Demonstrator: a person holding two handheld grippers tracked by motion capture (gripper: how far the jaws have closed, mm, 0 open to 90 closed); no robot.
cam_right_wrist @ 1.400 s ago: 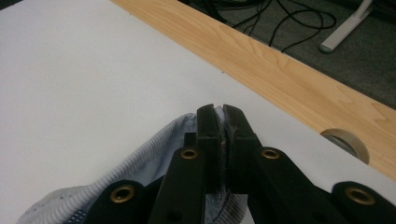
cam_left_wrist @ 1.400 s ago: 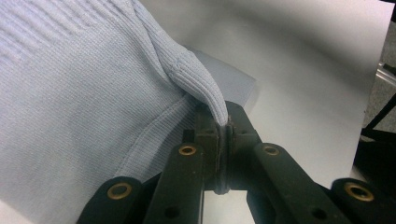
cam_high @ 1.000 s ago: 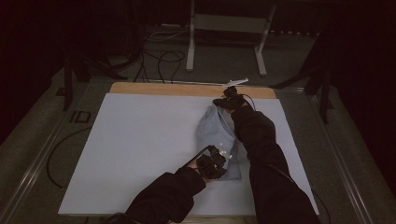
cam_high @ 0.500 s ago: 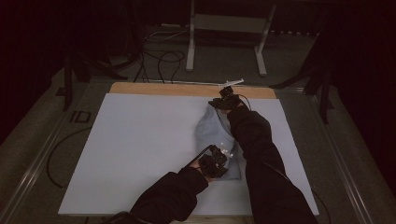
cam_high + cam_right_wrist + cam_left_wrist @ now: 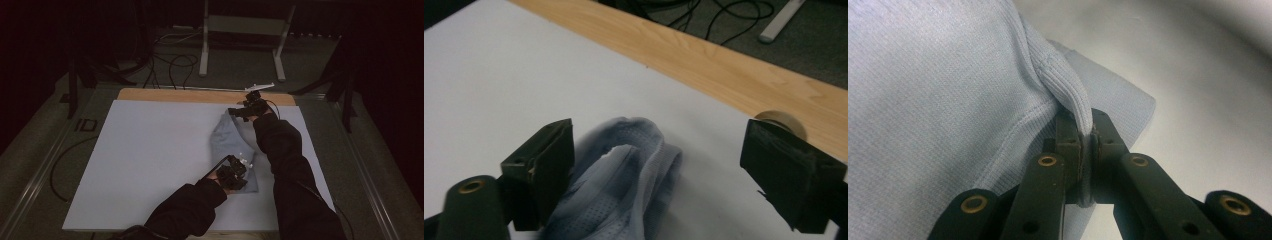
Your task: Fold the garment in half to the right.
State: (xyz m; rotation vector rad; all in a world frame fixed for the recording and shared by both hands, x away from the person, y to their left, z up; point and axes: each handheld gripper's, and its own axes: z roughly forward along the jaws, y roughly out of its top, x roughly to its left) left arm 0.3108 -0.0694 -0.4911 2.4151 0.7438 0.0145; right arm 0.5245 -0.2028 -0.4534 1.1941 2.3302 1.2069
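Note:
A pale blue garment (image 5: pixel 227 142) lies folded on the white table cover (image 5: pixel 150 150), right of centre. My left gripper (image 5: pixel 235 170) is at its near end, shut on a ribbed edge of the garment (image 5: pixel 1068 95), which is pinched between the jaws. My right gripper (image 5: pixel 239 111) is at the garment's far end, near the wooden strip. Its jaws stand wide open, one on each side of a bunched fold of the garment (image 5: pixel 624 170), and they do not pinch it.
A wooden strip (image 5: pixel 200 95) runs along the table's far edge. A roll of tape (image 5: pixel 781 122) sits on the wood behind my right jaw. Cables (image 5: pixel 170 60) and a metal stand (image 5: pixel 245 30) are on the floor beyond. The white cover's left half is bare.
The right gripper has shifted slightly left at the garment's far end. The left gripper has stayed in place on the near edge.

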